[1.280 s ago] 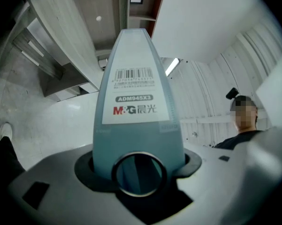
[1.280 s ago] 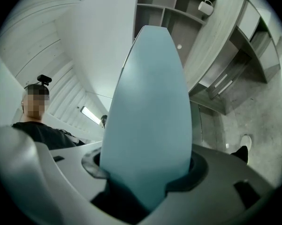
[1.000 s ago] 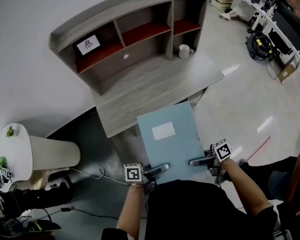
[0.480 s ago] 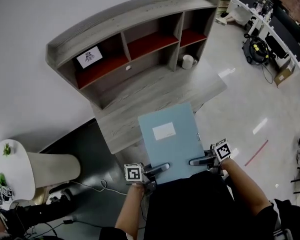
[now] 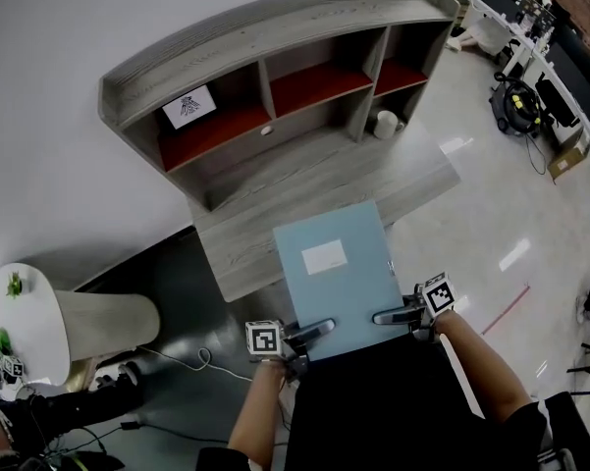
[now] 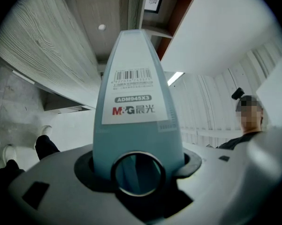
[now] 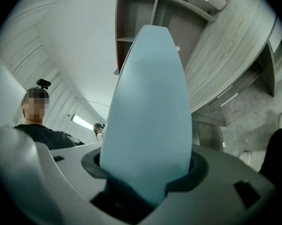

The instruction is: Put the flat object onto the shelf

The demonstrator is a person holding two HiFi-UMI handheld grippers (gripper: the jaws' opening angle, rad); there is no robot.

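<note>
Ahead: grey wooden shelf desk point(image 5: 304, 189) bearing a white mug point(image 5: 386, 124).
Grip: our left gripper point(image 5: 319, 328) and right gripper point(image 5: 385, 316) clamp the pale-blue flat file box point(image 5: 336, 275).

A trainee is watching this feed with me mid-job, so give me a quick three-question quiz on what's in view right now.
1. True or false: the light blue flat file box is clamped by both the left claw and the right claw.
2. Where does the white ceramic mug stand?
A) on top of the file box
B) on the grey wooden desk top, in the right-hand nook under the shelves
C) in the left upper compartment
3. Fill in: the white printed card stands in the ____ upper compartment of the grey wooden shelf unit.

Key: 1 true; 2 B; 3 left.
</note>
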